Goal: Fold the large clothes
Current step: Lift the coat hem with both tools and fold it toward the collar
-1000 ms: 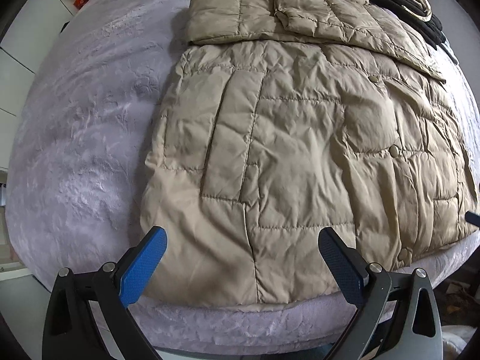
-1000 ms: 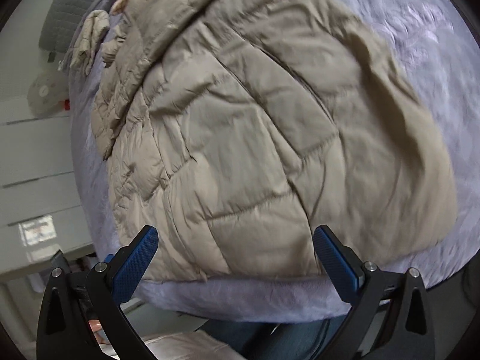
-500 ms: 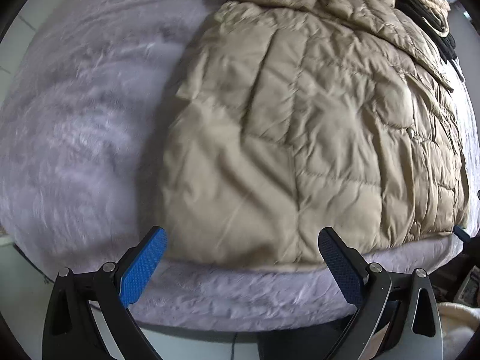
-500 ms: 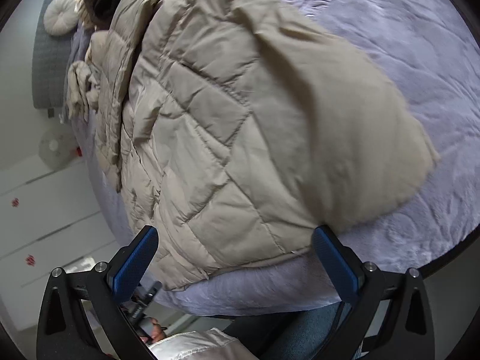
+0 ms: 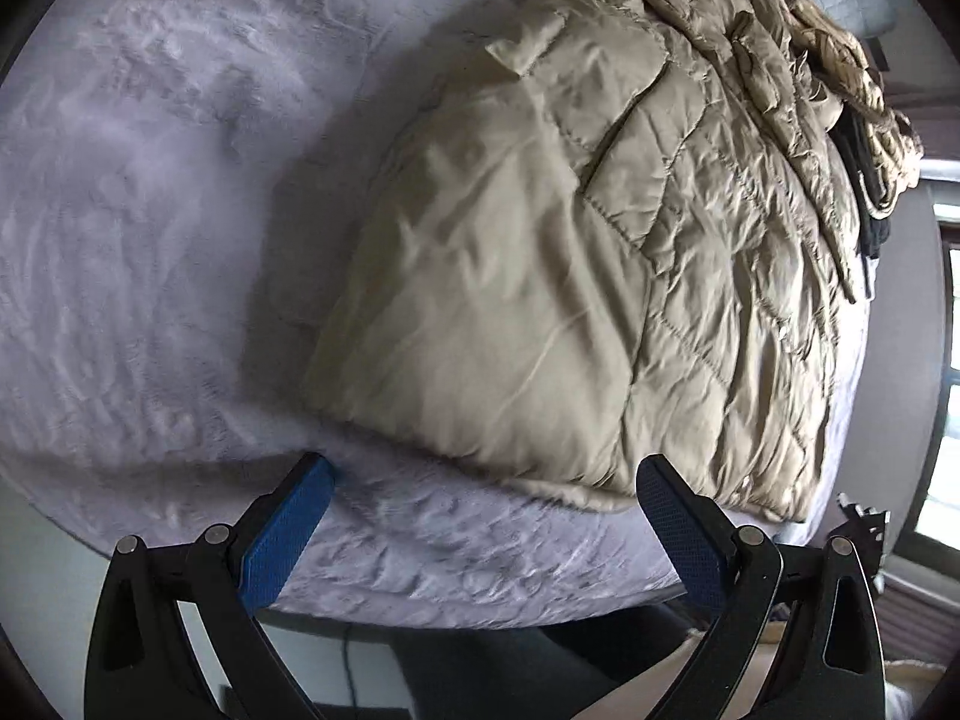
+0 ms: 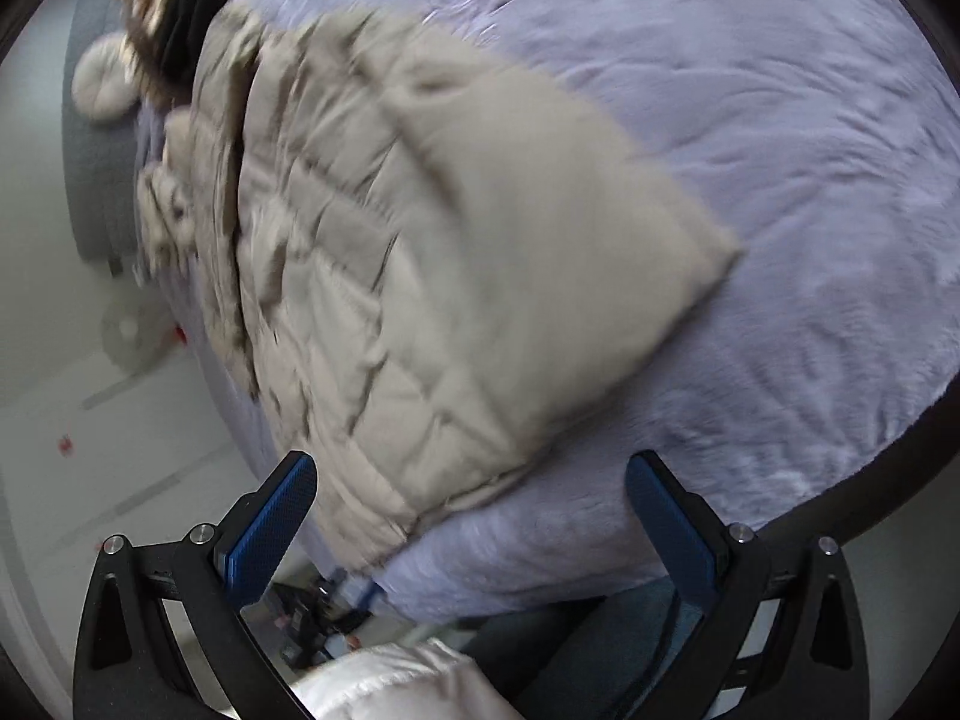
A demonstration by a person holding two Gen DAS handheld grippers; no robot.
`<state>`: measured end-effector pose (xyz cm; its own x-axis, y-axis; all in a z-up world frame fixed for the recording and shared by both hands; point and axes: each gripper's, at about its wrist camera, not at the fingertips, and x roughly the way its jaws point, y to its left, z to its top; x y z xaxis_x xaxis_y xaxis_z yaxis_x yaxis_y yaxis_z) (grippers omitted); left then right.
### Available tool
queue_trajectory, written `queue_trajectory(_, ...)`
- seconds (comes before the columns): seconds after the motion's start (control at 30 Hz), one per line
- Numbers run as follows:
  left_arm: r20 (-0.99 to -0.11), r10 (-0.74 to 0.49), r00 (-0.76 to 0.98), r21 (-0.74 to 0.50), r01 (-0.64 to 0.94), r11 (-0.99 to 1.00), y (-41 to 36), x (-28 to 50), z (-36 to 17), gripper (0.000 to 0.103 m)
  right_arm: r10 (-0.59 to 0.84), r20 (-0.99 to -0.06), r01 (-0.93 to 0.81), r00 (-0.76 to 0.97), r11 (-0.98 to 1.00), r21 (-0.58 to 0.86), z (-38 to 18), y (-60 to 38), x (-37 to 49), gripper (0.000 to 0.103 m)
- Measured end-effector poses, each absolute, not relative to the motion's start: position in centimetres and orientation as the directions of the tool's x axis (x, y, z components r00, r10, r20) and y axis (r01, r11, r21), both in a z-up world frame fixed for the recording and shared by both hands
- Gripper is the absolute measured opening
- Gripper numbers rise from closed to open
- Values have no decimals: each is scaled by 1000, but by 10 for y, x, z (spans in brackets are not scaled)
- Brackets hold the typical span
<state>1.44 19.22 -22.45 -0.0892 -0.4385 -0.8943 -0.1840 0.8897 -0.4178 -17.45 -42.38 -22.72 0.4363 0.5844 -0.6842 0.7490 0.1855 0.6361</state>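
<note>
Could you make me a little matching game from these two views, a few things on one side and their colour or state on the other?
Things:
1. puffer jacket
2. bed cover
3. left gripper
4. finger pads

Descriptions:
A. blue and textured
B. beige and quilted, lying spread out
C. pale lilac and fuzzy
D. open, holding nothing, at the near edge of the bed

Pairs: 1-B, 2-C, 3-D, 4-A
</note>
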Motion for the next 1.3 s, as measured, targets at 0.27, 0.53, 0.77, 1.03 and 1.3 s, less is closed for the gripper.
queue_trajectory(0.27, -864, -499, -71, -479, -192, 857, 154, 30, -235, 102, 550, -647, 741, 527, 75, 668, -248, -426, -169, 103)
queue_trajectory(0.53, -860, -504, -80, -493, -129, 861, 122, 37, -236, 93, 570, -573, 679, 588, 37, 734, -255, -421, -141, 103)
queue_trajectory(0.77, -844, -535, -49, -527, -119, 842, 138, 42, -221, 13, 567, -583, 702, 582, 12, 712, -252, -424, -151, 18)
queue_trajectory(1.03, -809, -586, 47, -588, -32, 809, 143, 68, -164, 12, 575, -543, 578, 612, 143, 803, -206, -435, -121, 8)
queue_trajectory(1.3, -774, -600, 202, -593, 100, 799, 119, 140, -97, 12, 562, -517, 435, 645, 286, 854, -142, -461, -35, 8)
